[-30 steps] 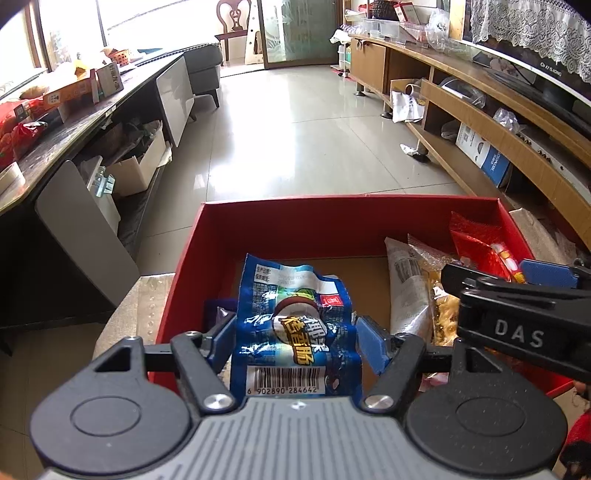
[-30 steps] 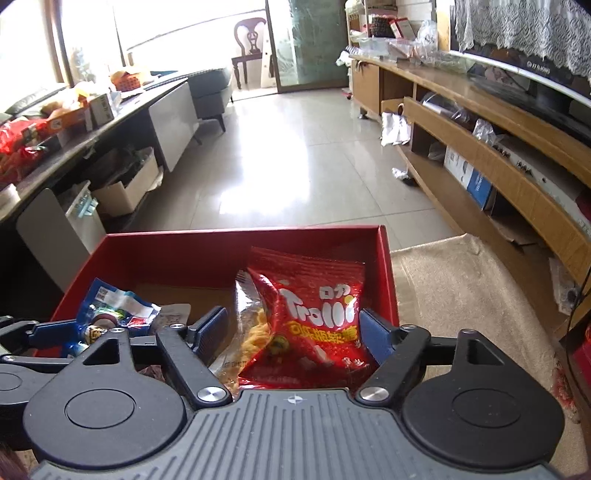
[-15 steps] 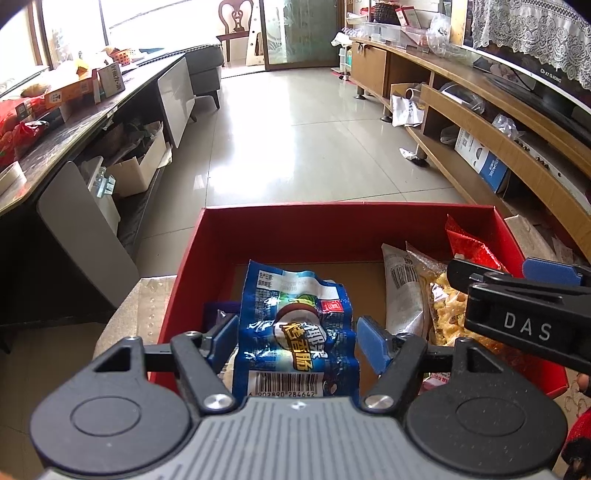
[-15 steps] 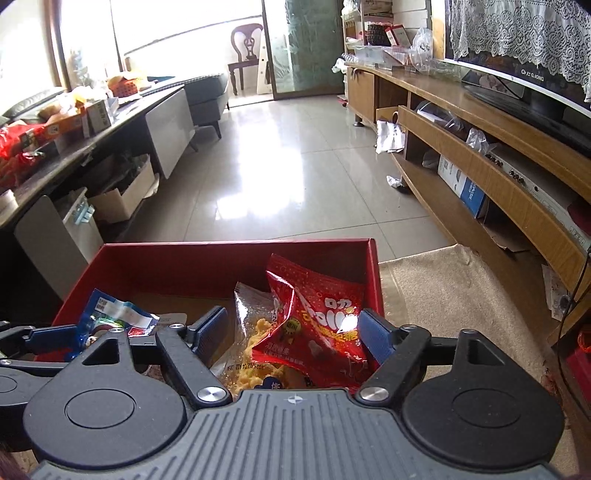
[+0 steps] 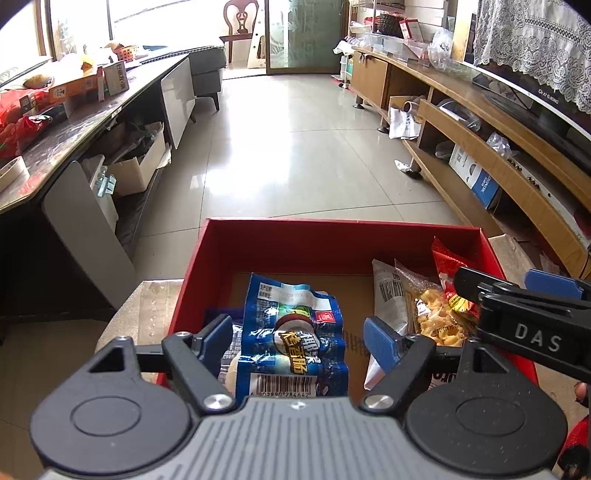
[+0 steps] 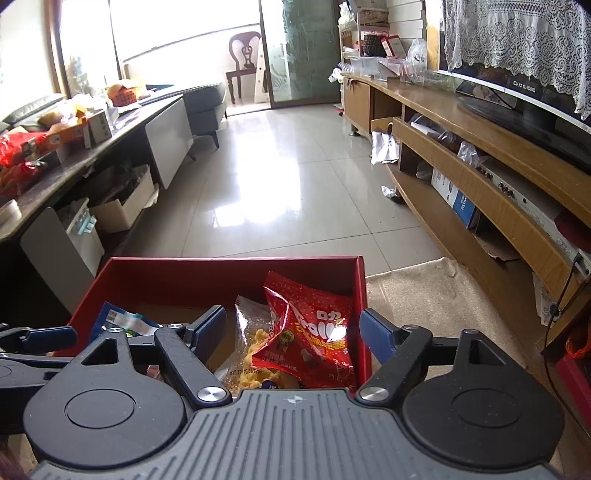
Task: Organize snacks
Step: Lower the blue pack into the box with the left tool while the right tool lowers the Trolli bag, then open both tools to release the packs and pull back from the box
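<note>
Red cardboard box (image 5: 332, 240) now holds three visible packets: one blue sausage pack (image 5: 295, 332), one red Trolli bag (image 6: 310, 339), one clear bag of yellow crisps (image 6: 255, 350). A second ago both grippers gripped their packets; now the left gripper (image 5: 299, 336) and right gripper (image 6: 293, 330) stand apart, so both snacks look released inside the box, sorting well along.

Daylight from the far windows (image 5: 85, 29) glares off the tiled floor (image 5: 295, 147); sharp frames, fisheye-bent and dark-cornered.
</note>
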### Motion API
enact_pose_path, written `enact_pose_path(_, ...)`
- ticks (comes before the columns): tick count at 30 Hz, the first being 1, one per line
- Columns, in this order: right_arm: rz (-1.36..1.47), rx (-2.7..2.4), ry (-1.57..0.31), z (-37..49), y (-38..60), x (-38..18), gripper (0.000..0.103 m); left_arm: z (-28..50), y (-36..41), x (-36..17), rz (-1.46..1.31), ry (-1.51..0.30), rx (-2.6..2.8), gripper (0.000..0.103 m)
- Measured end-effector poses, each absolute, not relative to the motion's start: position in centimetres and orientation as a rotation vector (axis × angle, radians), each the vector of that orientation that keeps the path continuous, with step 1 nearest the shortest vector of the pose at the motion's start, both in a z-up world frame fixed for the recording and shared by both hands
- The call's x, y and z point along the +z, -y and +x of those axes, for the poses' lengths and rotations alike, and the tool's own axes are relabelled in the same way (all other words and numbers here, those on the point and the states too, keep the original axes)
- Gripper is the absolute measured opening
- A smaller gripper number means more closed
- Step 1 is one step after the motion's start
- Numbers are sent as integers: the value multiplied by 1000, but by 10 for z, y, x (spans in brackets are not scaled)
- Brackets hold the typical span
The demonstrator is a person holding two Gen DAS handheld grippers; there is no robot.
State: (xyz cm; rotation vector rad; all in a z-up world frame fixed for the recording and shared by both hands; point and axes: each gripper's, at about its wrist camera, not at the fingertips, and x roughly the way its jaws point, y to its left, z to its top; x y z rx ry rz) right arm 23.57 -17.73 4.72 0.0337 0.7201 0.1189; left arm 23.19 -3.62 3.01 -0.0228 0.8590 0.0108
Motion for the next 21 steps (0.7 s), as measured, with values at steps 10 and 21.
enact_pose_path(10,-36,109,-748,213,179,57,85,206,32,49,-79,-850,-21,76)
enact_pose_path(21,-73,90,-768,186,181,67,86,174,36,55,-124,-870,-74,77)
